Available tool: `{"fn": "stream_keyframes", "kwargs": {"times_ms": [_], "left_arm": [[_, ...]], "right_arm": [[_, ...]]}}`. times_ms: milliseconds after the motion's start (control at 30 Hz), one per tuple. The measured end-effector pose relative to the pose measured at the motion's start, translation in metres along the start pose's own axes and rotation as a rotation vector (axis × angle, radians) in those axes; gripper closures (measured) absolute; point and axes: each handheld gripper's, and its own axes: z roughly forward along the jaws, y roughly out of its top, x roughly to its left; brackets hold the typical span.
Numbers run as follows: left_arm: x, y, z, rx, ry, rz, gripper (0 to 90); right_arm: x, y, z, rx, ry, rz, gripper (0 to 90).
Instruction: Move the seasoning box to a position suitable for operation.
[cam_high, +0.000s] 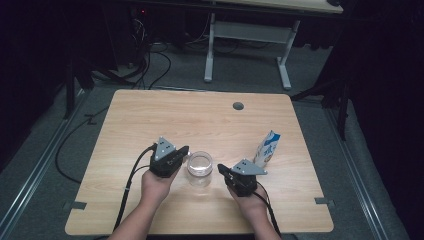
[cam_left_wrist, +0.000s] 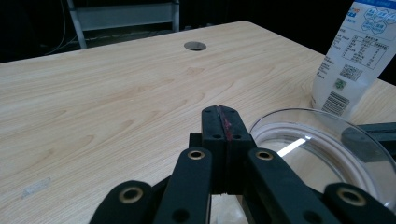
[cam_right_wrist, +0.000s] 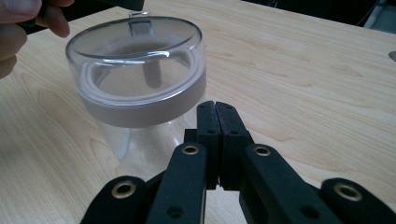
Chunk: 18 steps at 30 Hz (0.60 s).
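Dark room, pale wood surface (cam_high: 150, 120). My left tool (cam_high: 184, 152) and right tool (cam_high: 222, 169) sit on either side of the jar (cam_high: 200, 165), both shut and holding nothing. The carton (cam_high: 266, 148) stands behind the jar. I should open one tool wide before gripping the jar.

1. The tabletop (cam_high: 200, 115) is light wood-grain with rounded corners and a round grey cable port (cam_high: 238, 106) near its far edge.
2. Grey carpet (cam_high: 240, 75) covers the floor.
3. Beyond the tabletop stands a second desk (cam_high: 280, 5) on a white metal frame (cam_high: 285, 62).
4. Black cables (cam_high: 150, 62) lie on the carpet at the far left.
5. The room is dark at both sides and at the back; light falls mainly on the tabletop.
6. A metal rail (cam_high: 35, 170) runs along the floor at the left.
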Motion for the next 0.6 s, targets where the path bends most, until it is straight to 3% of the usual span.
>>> {"fn": "stream_keyframes", "kwargs": {"times_ms": [600], "left_arm": [[0.0008,-0.001,0.0002,-0.005,-0.002,-0.01,90.0]], "right_arm": [[0.004,0.002,0.0,-0.004,0.006,-0.016,90.0]]}}
